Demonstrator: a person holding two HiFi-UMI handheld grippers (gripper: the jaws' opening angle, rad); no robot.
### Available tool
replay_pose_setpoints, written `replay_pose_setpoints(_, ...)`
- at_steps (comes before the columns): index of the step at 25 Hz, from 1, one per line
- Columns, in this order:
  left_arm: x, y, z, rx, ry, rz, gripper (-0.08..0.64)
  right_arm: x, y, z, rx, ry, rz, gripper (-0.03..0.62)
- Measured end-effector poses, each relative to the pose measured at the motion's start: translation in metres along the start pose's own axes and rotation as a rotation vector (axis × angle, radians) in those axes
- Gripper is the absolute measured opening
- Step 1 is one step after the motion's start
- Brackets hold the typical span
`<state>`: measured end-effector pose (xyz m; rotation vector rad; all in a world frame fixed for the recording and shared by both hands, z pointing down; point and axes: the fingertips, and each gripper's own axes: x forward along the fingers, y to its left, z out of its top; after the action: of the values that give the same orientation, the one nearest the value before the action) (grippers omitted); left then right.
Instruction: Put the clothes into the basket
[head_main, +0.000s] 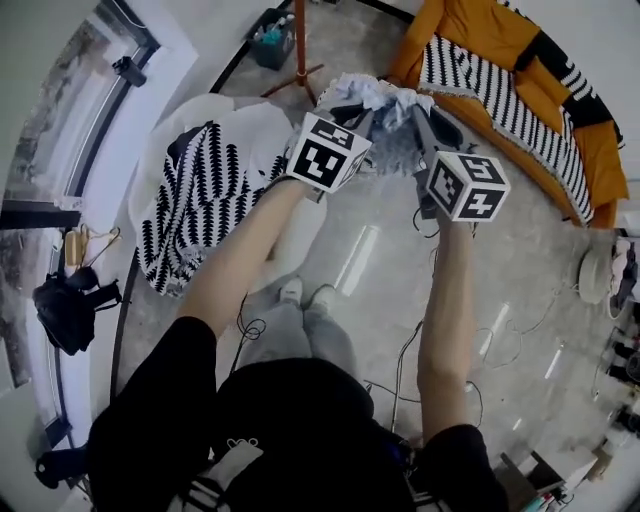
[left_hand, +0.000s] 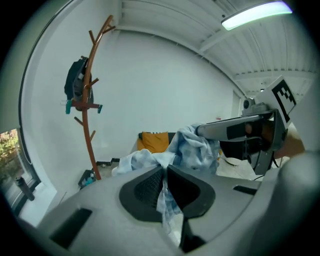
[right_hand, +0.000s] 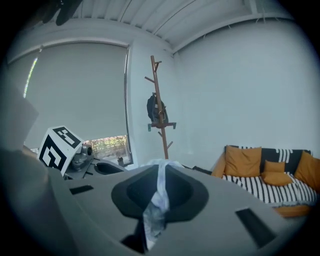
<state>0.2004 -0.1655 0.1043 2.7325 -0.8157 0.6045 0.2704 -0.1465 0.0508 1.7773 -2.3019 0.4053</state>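
A pale blue and white garment (head_main: 385, 110) hangs bunched between my two raised grippers. My left gripper (head_main: 362, 122) is shut on one edge of it; in the left gripper view the cloth (left_hand: 192, 150) runs out from between the closed jaws (left_hand: 164, 184). My right gripper (head_main: 425, 128) is shut on another edge, and a white strip of the cloth (right_hand: 161, 172) is pinched in the jaws (right_hand: 159, 189). Below and to the left on the floor, a white basket (head_main: 245, 115) holds a black-and-white patterned garment (head_main: 195, 195).
An orange sofa (head_main: 470, 30) with a striped blanket (head_main: 500, 95) stands at the far right. A brown coat rack (head_main: 300, 40) rises behind the garment. A black bag (head_main: 65, 310) lies by the window at left. Cables (head_main: 400, 360) trail over the grey floor.
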Motion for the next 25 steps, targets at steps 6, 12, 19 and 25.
replay_pose_setpoints(6,0.037,0.01,0.05,0.058,-0.018,0.005,0.028,0.019,-0.045,0.052,-0.045,-0.033,-0.031,0.038)
replay_pose_setpoints(12,0.101,0.037,0.023,0.045,0.064,0.035,0.028,0.072,-0.081,0.003,0.025,0.035,-0.05,0.038)
replay_pose_setpoints(19,0.176,0.054,-0.079,0.004,0.26,0.004,0.106,0.116,-0.138,-0.117,0.009,0.358,-0.254,0.14)
replay_pose_setpoints(25,0.18,0.07,-0.141,-0.092,0.277,0.051,0.117,0.103,-0.143,-0.176,0.117,0.315,-0.278,0.124)
